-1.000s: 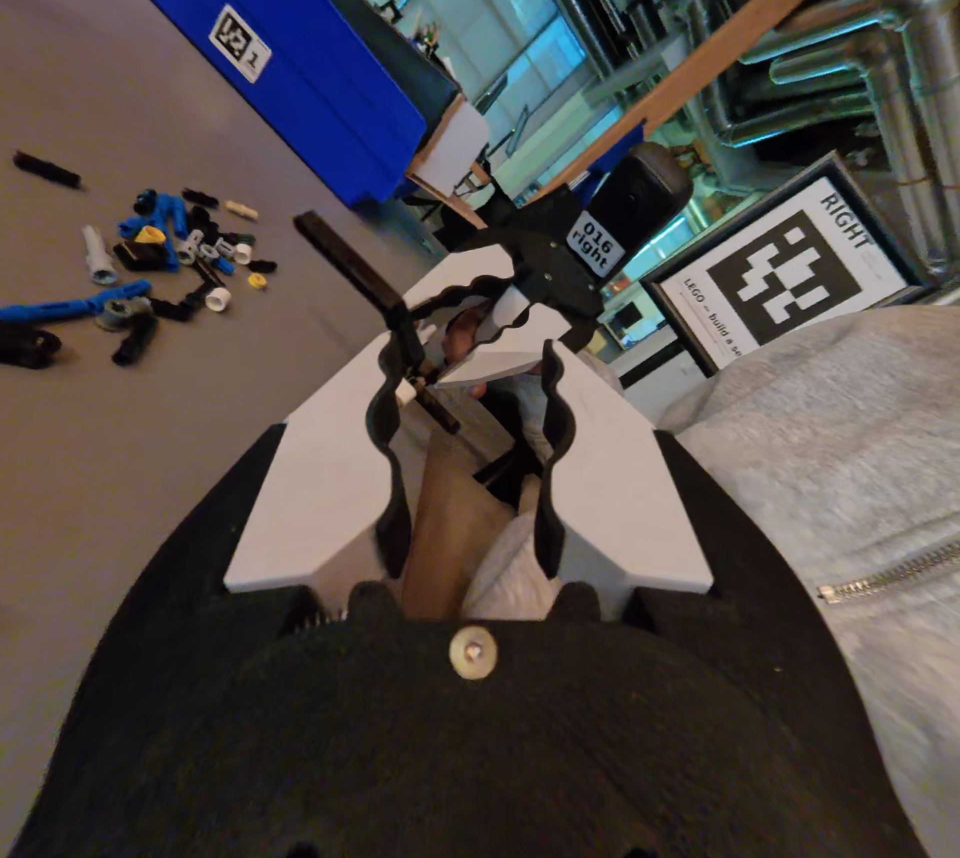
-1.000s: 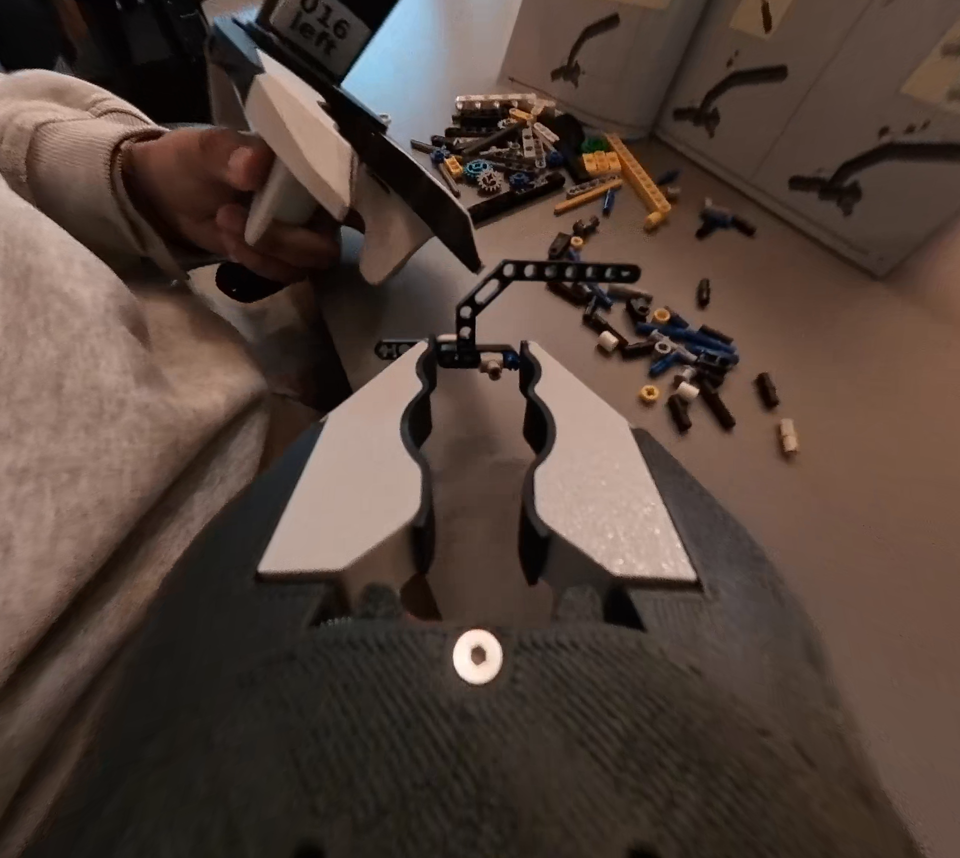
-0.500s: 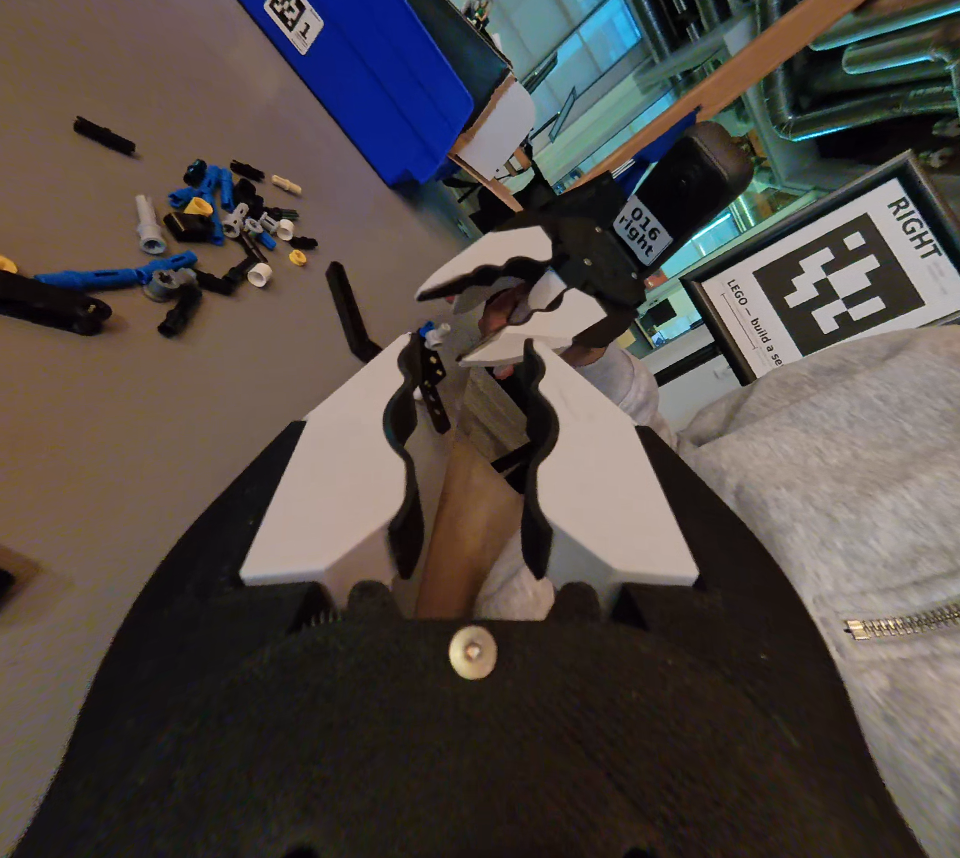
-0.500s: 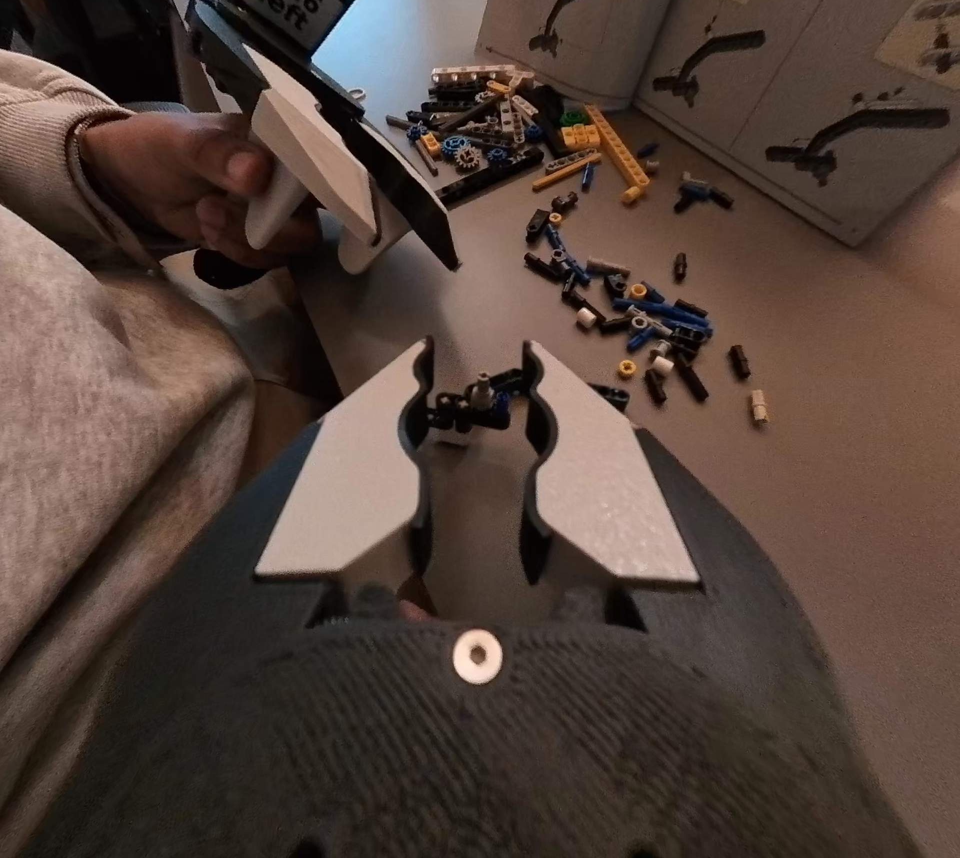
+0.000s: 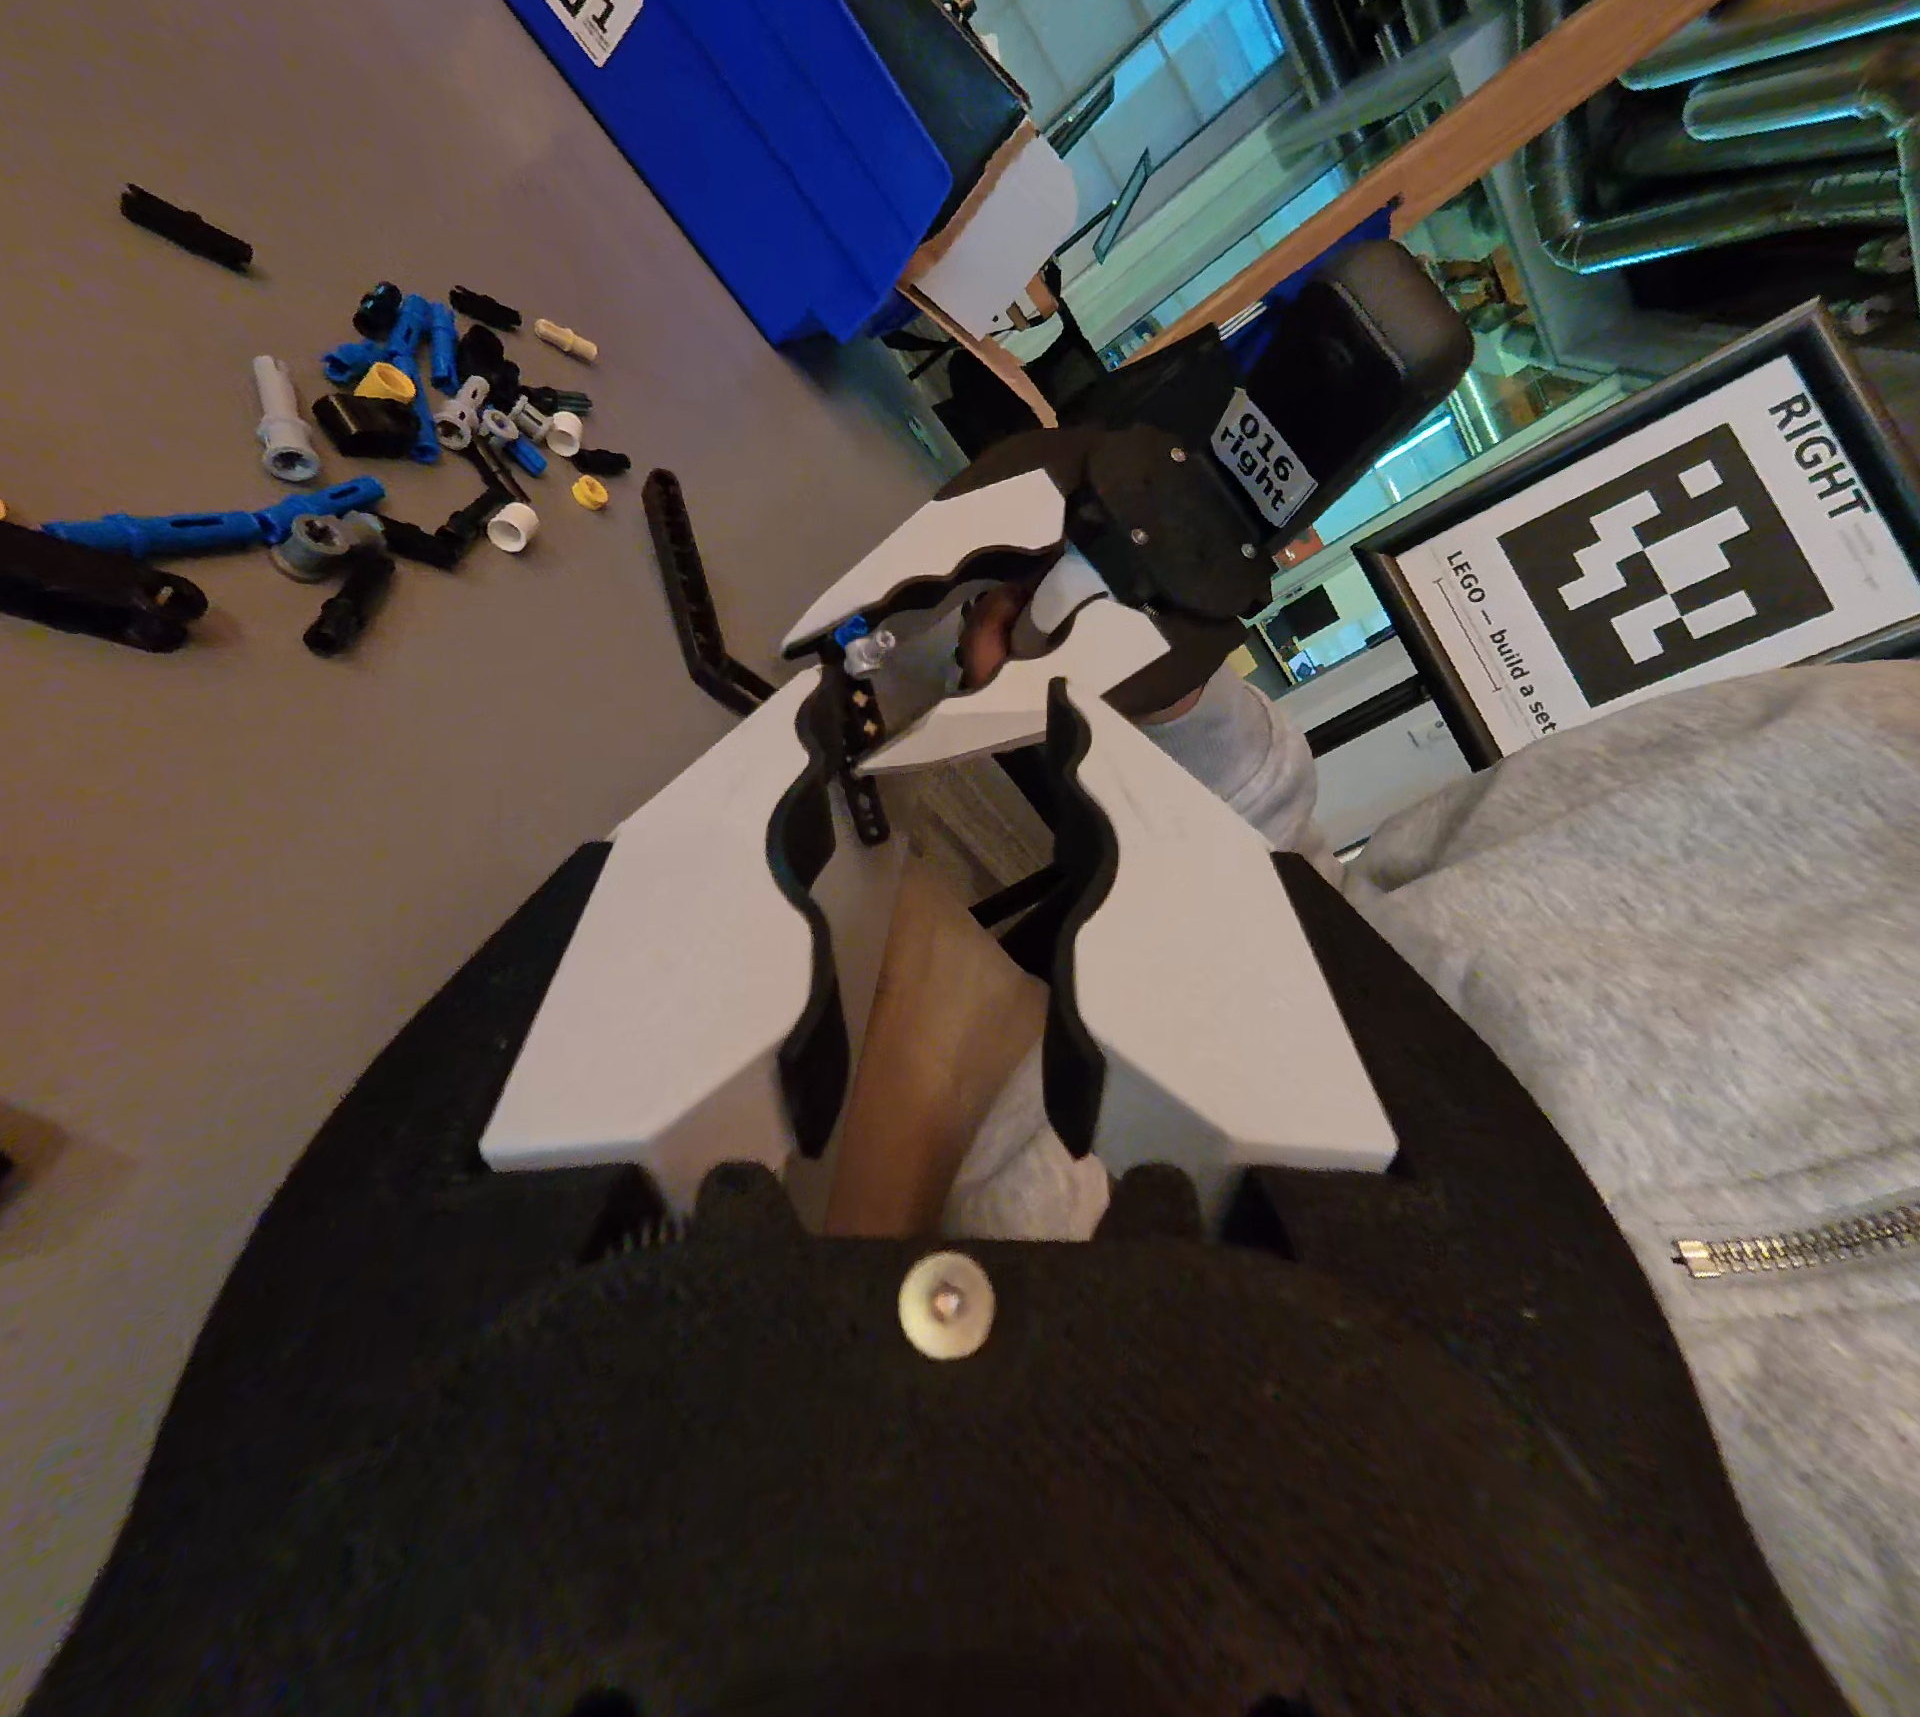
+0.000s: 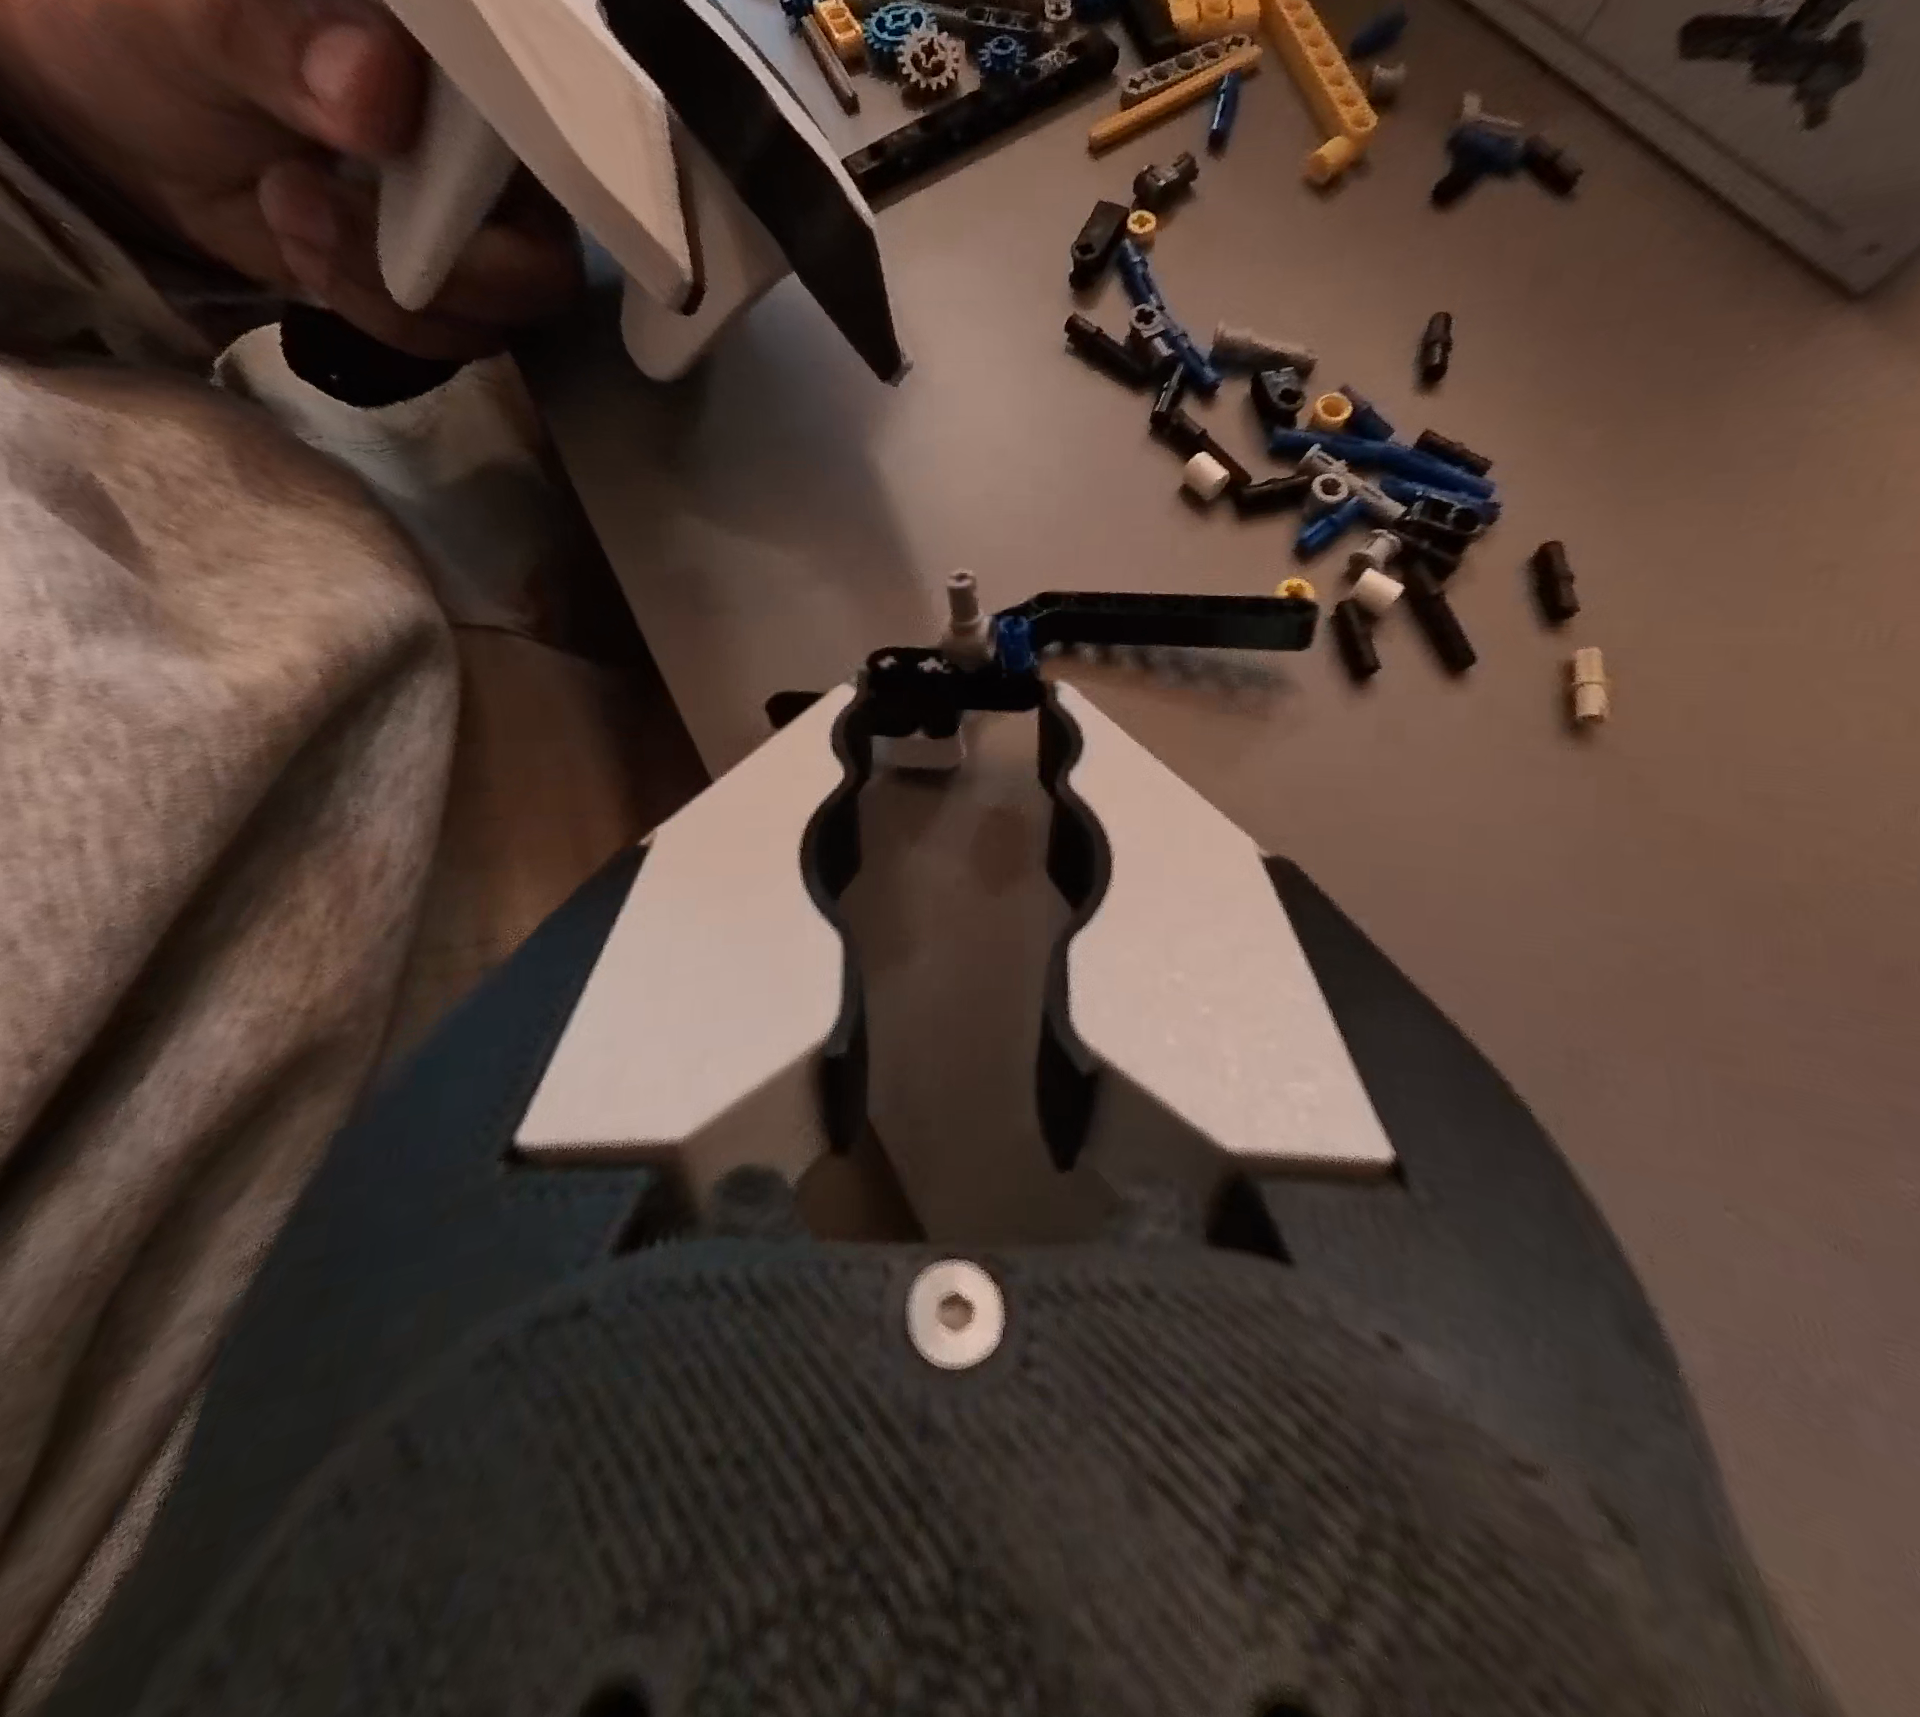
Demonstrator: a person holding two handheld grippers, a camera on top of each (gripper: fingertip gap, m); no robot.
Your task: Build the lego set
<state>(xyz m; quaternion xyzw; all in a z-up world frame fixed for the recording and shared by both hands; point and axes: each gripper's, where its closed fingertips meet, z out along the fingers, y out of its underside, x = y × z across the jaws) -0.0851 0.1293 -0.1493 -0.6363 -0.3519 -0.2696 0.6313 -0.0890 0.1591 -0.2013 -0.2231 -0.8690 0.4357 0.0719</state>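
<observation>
My right gripper (image 6: 948, 699) is shut on a small black lego assembly: a bent black beam (image 6: 1143, 618) pointing right, with a grey pin (image 6: 964, 613) sticking up, a blue pin and a white bush. It is held above the grey table (image 6: 1351, 940). My left gripper (image 5: 930, 706) is open and empty, tips just in front of the assembly. In the left wrist view the beam (image 5: 686, 587) hangs left from the right gripper's white fingers (image 5: 935, 524). In the right wrist view a hand holds the left gripper, whose fingers (image 6: 540, 57) are at upper left.
A scatter of small pins and bushes (image 6: 1351, 472) lies right of the assembly and also shows in the left wrist view (image 5: 416, 441). A pile of beams and gears (image 6: 1039, 5) lies farther back. Grey cabinets (image 6: 1662, 5), a blue bin (image 5: 727, 57) and a framed sign (image 5: 1662, 545) surround the table. Across from one pair of fingers to the other is roughly 6 cm.
The right gripper has turned the assembly: the long beam stood up, now it lies flat to the right with the grey pin up. The left gripper stays open and looms closer at upper left.
</observation>
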